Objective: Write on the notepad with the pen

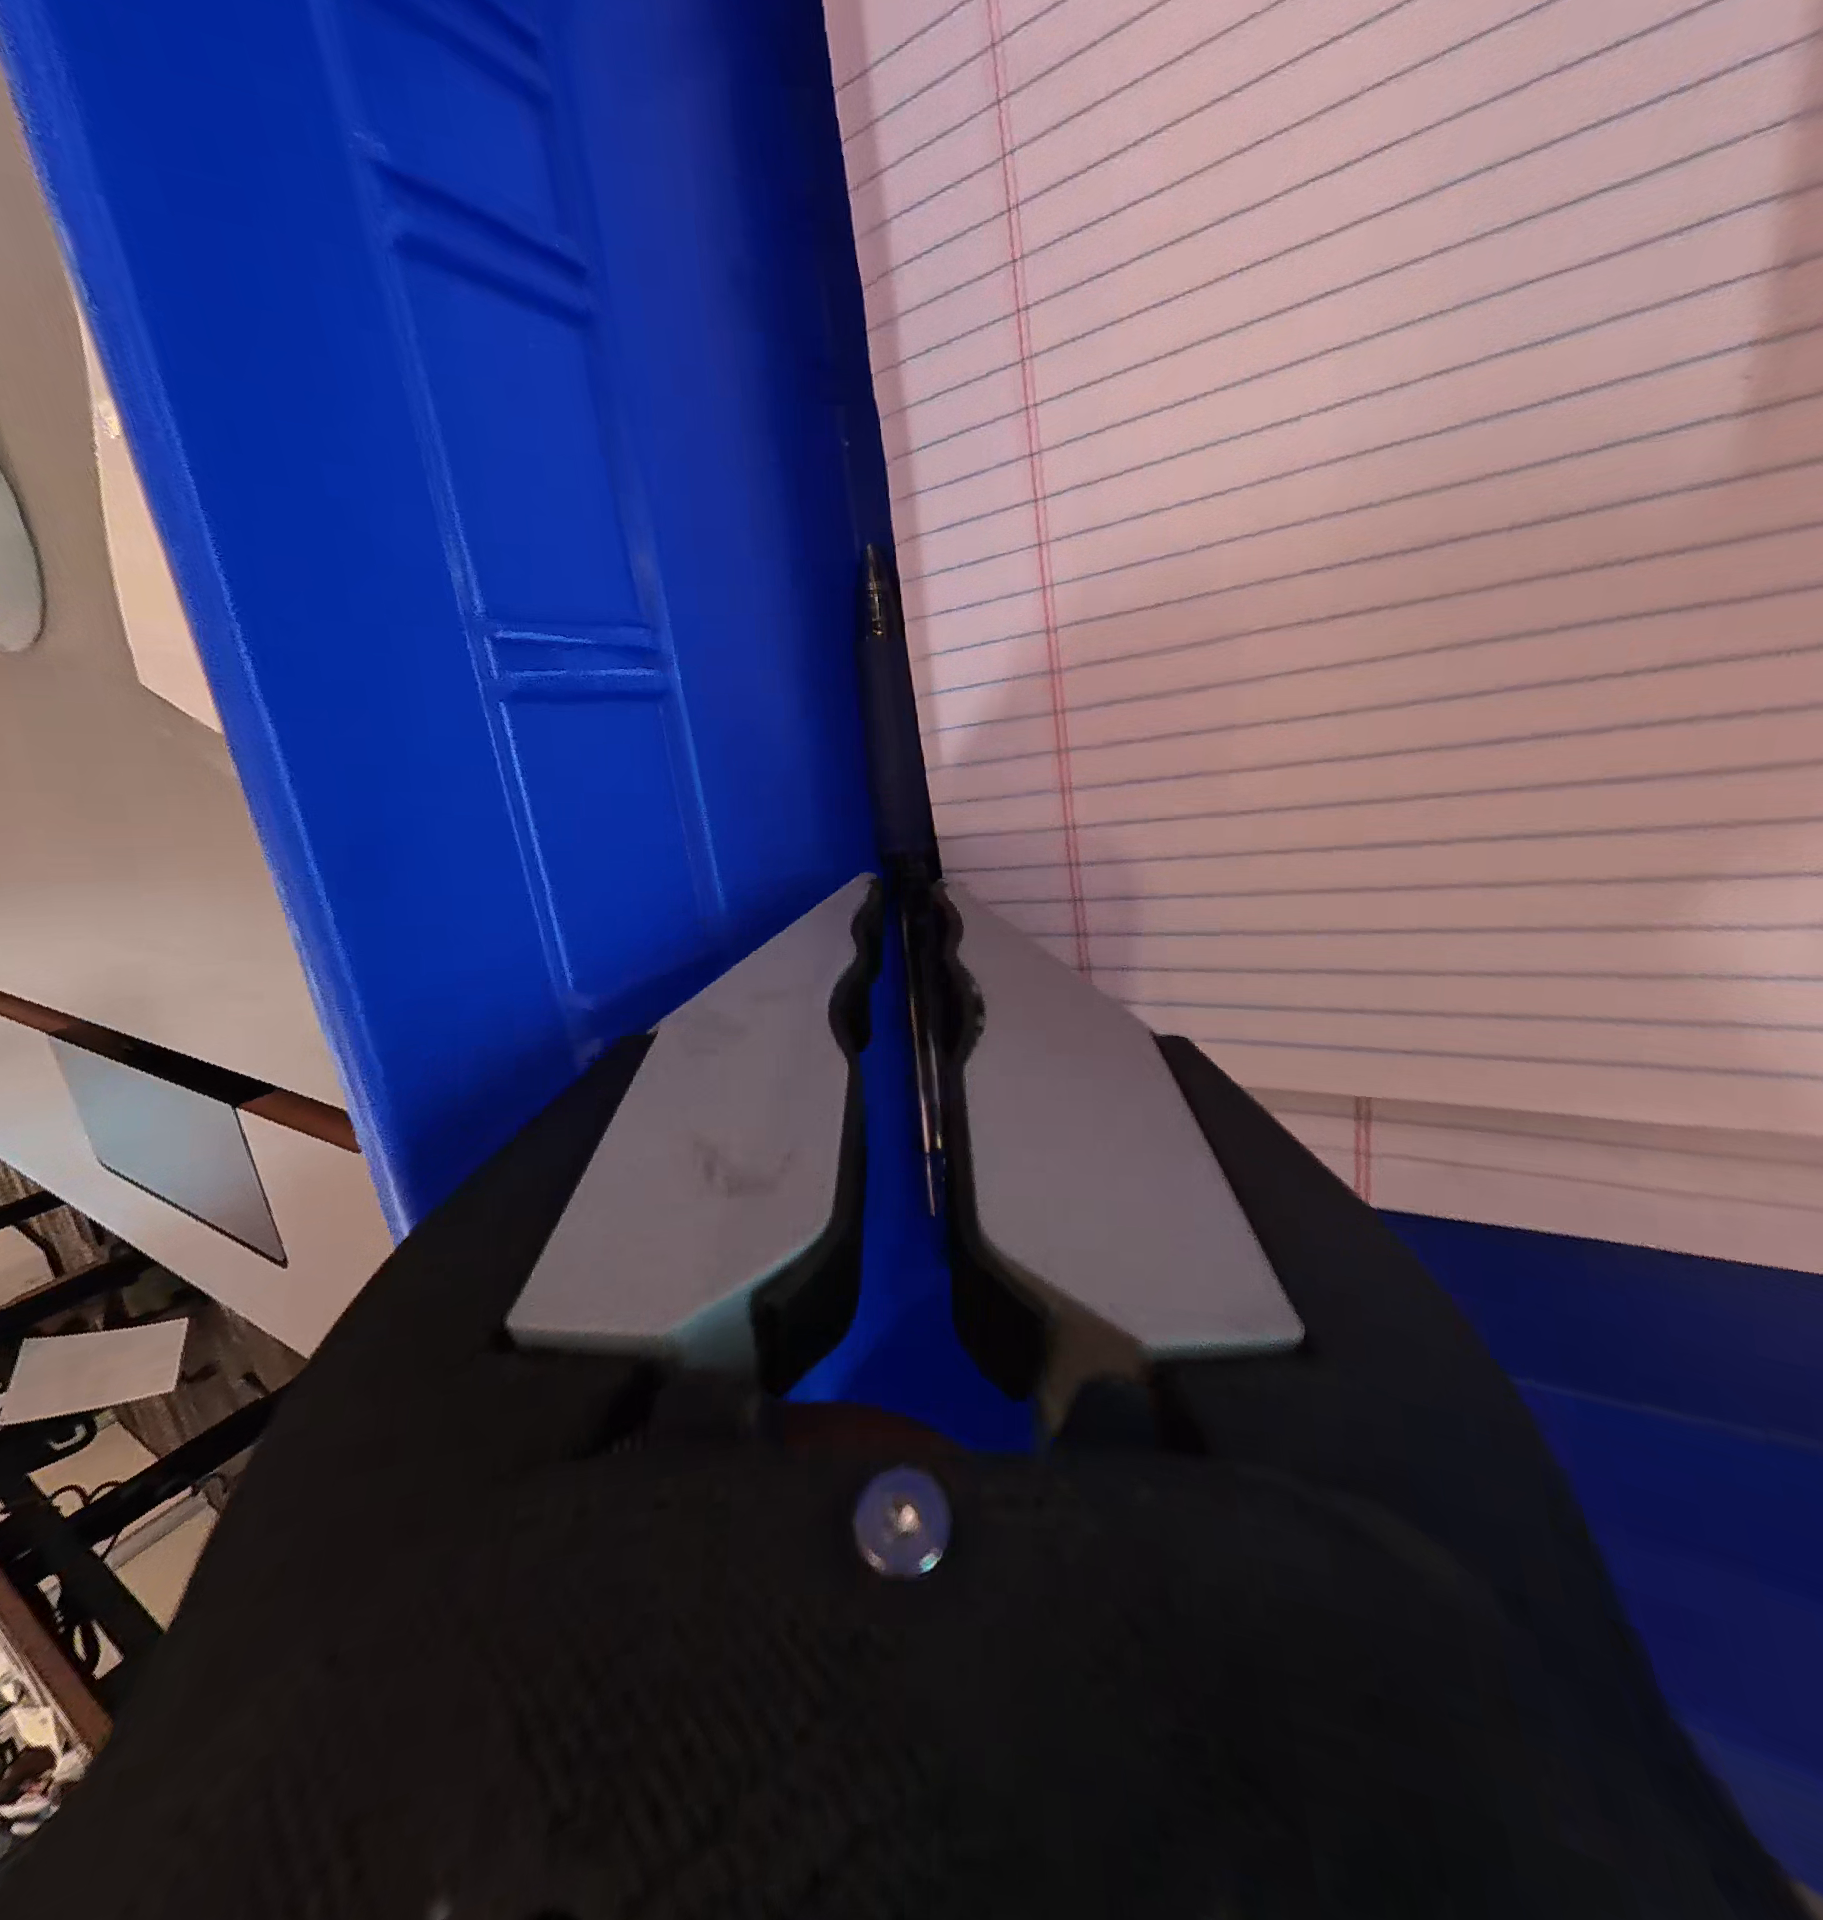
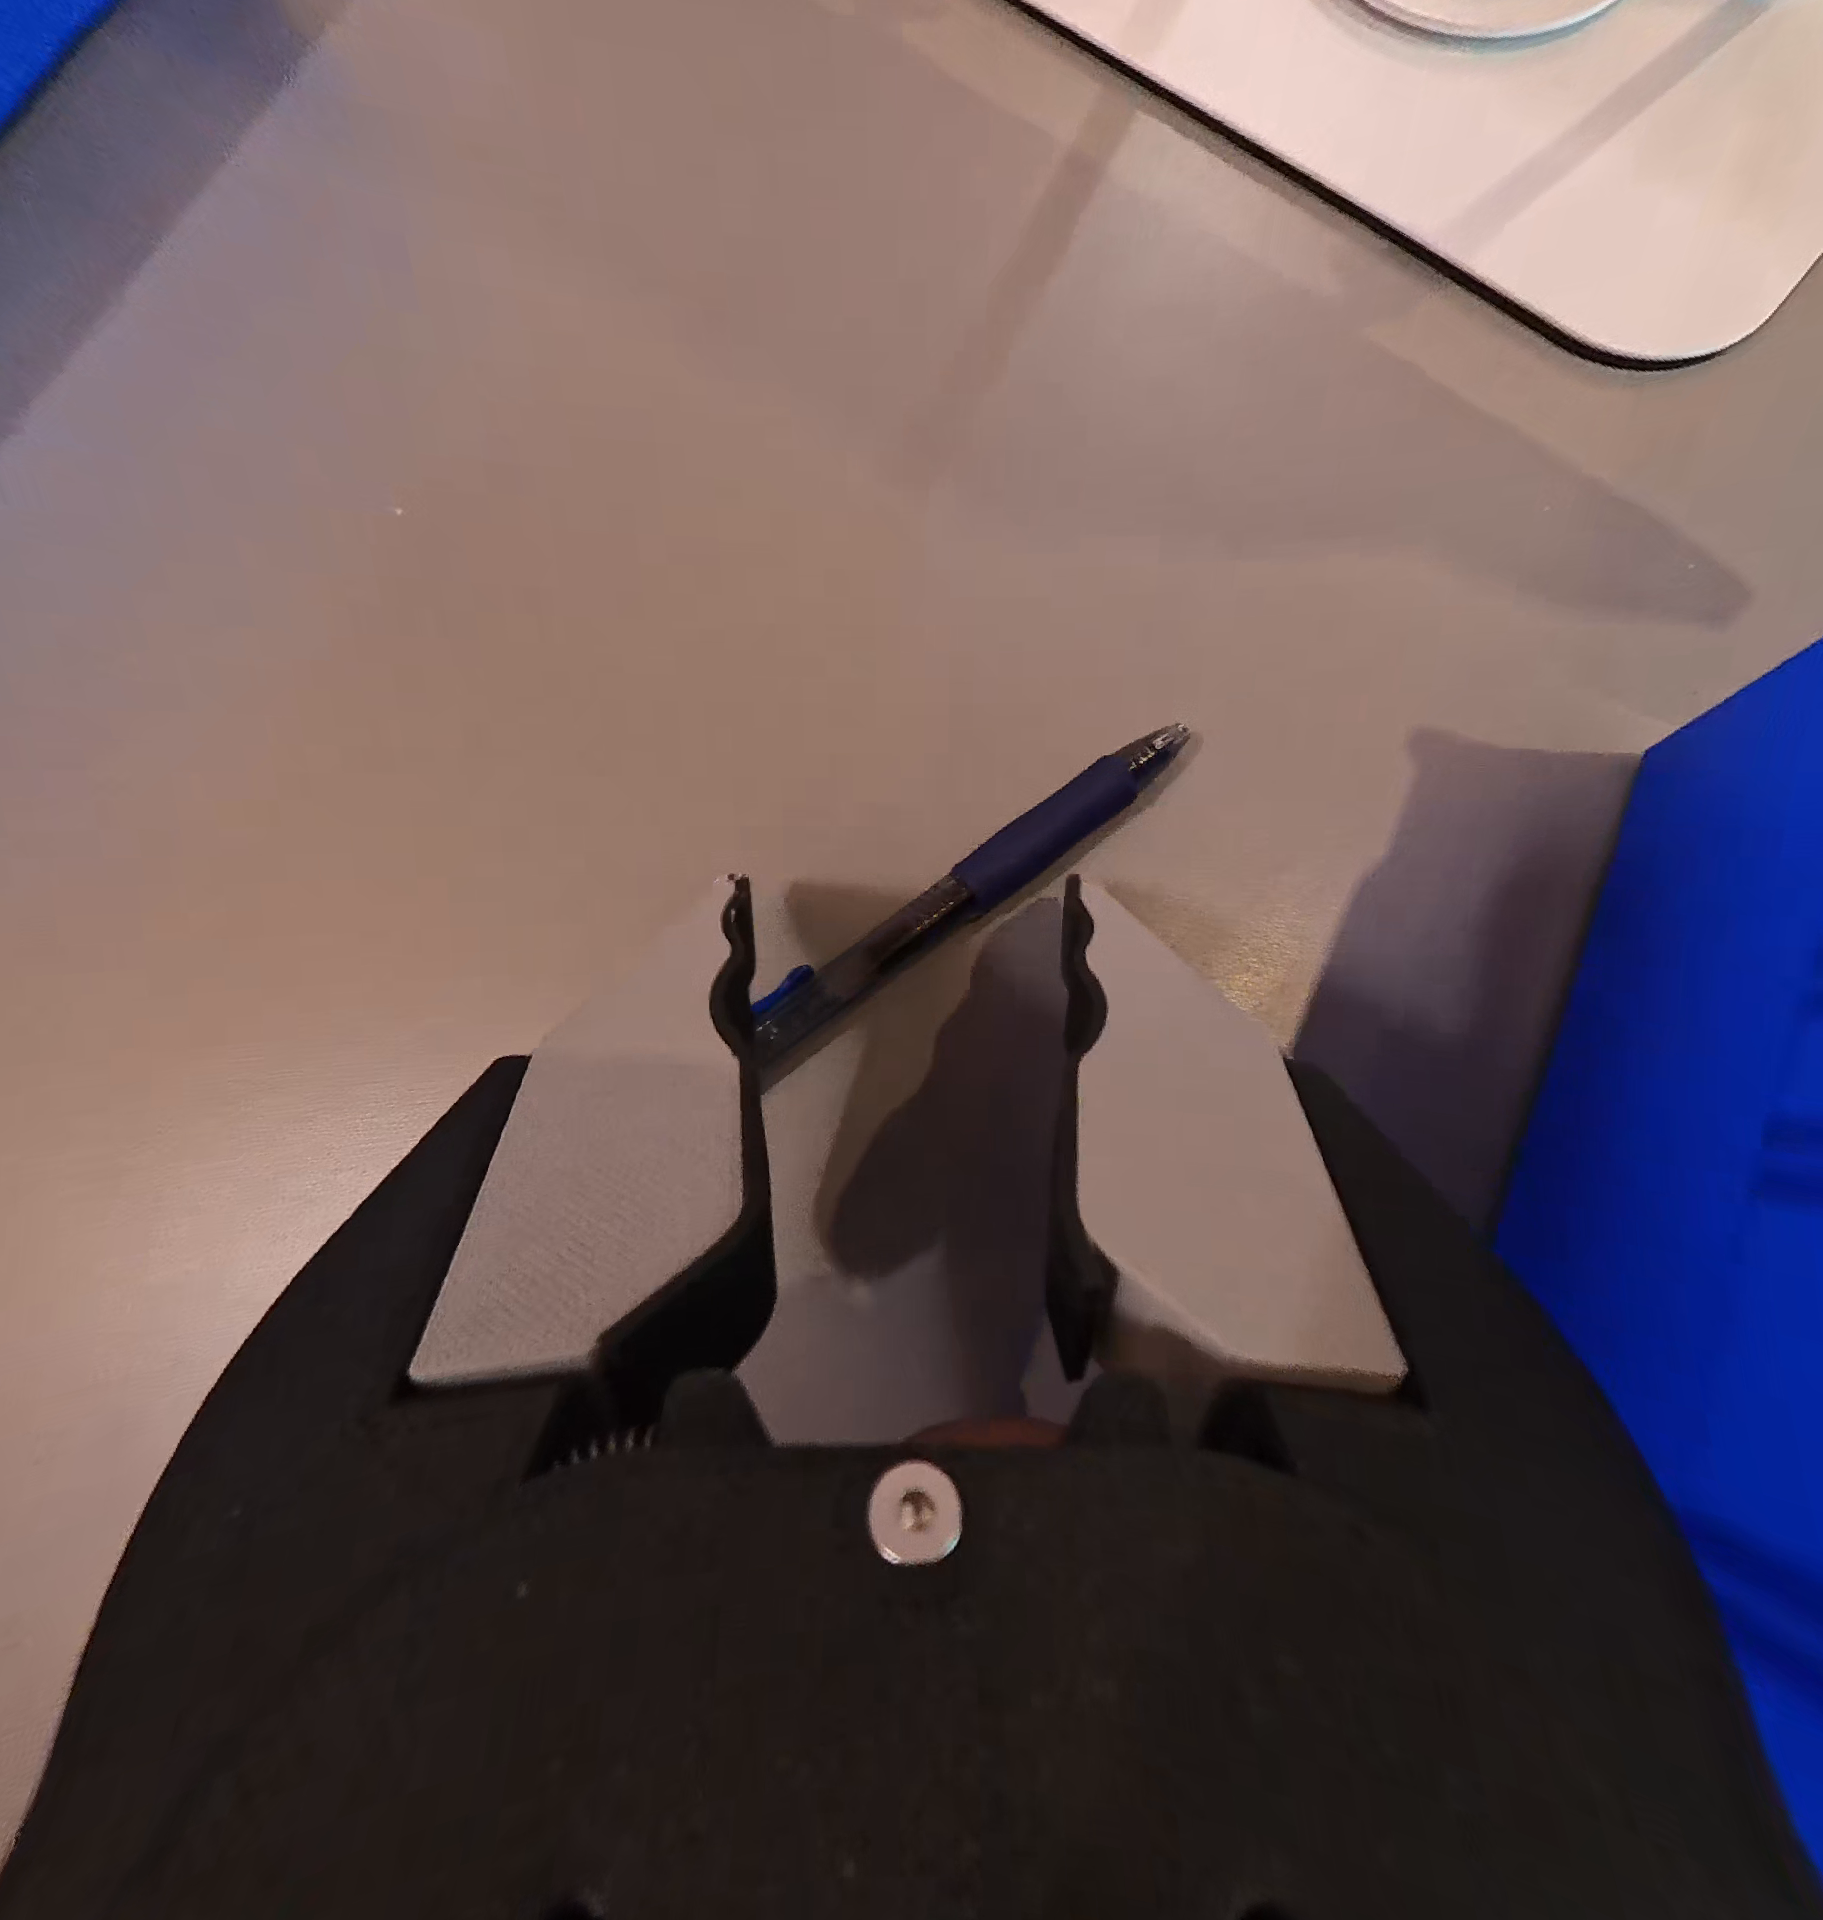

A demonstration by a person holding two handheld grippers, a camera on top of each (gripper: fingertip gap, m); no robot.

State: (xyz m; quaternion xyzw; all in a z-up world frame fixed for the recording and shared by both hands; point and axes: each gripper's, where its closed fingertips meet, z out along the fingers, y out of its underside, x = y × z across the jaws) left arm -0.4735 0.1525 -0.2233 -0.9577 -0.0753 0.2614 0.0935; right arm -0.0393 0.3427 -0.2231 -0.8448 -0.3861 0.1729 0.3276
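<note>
Left gripper (image 1: 905, 883) clamped on a pen (image 1: 891, 727), tip forward along the left edge of the lined notepad (image 1: 1406, 623) in its blue folder (image 1: 471, 520). Right gripper (image 2: 907, 894) spread wide, empty, over a second pen (image 2: 1042, 842) flat on the grey table (image 2: 574, 520).

A pale grey desk (image 2: 595, 436) under warm light, its brown edge (image 1: 107, 1023) above cluttered floor.

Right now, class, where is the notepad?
The notepad fills the upper right of the left wrist view, lying on a blue folder, its left edge beside the pen that the left tool grips.
</note>
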